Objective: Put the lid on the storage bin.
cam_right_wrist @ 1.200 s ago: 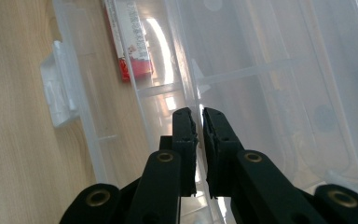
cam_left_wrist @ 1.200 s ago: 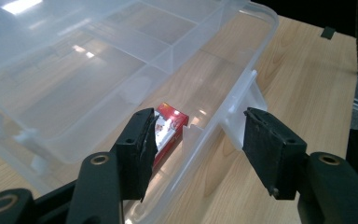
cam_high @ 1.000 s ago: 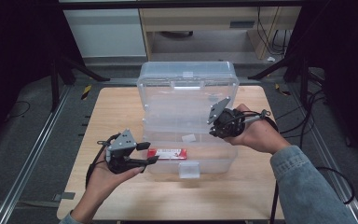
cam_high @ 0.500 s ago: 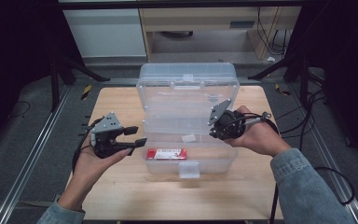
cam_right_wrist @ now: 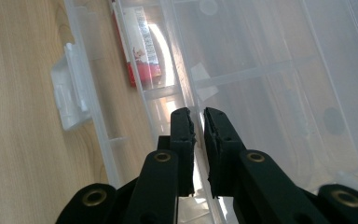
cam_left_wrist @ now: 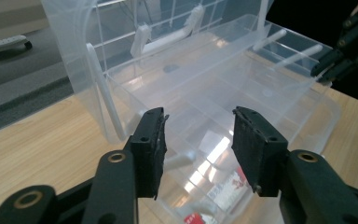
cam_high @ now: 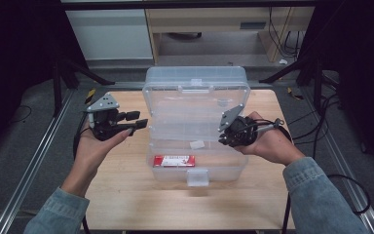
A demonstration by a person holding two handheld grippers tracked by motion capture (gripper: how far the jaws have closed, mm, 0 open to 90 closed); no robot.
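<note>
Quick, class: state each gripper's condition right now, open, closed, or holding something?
Left gripper: open, nothing between its jaws, which have just been closing.
Right gripper: shut on the side wall of the clear plastic compartment box.

My sleeves (cam_high: pixel 316 195): faded blue denim. My tongs (cam_high: pixel 135 122): matte black, brass rivets, grey three-cornered top plates, black trailing cables.

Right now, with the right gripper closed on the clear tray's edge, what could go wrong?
The right gripper pinches one thin edge of the inner tray, so a lift may tilt or drop it. Nothing steadies the box; a pull could drag it and shift the red packet.
</note>
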